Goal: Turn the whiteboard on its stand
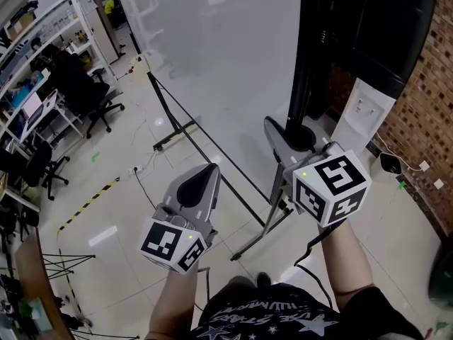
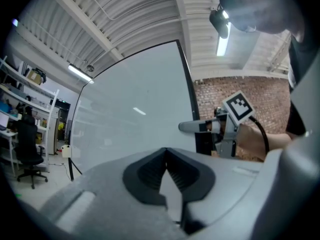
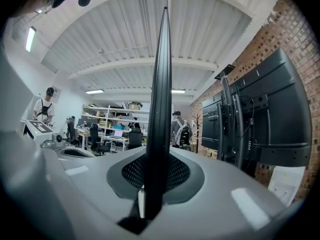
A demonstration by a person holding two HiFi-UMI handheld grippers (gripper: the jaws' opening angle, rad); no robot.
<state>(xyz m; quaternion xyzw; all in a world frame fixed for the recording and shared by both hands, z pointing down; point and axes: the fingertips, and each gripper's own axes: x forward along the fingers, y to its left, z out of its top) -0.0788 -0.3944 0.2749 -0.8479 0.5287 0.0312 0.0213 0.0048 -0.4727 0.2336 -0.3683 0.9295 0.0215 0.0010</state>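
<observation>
Straight ahead of the right gripper (image 1: 274,129), the whiteboard (image 1: 226,48) stands upright on its stand (image 1: 177,128). This gripper's jaws are nearly together, clamped on the board's thin black side edge, which runs up between them. Close on that gripper's right, a large black screen (image 1: 368,27) on a dark post (image 1: 301,83) crowds the board's edge. A white cabinet (image 1: 361,115) and a brick wall (image 1: 425,112) lie further right. The left gripper (image 1: 207,174) is held beside the right one, lower along the board and facing its white face. Its jaw tips are pressed together with nothing between them. Far to its left are office chairs (image 1: 88,94) and shelves (image 1: 42,41).
</observation>
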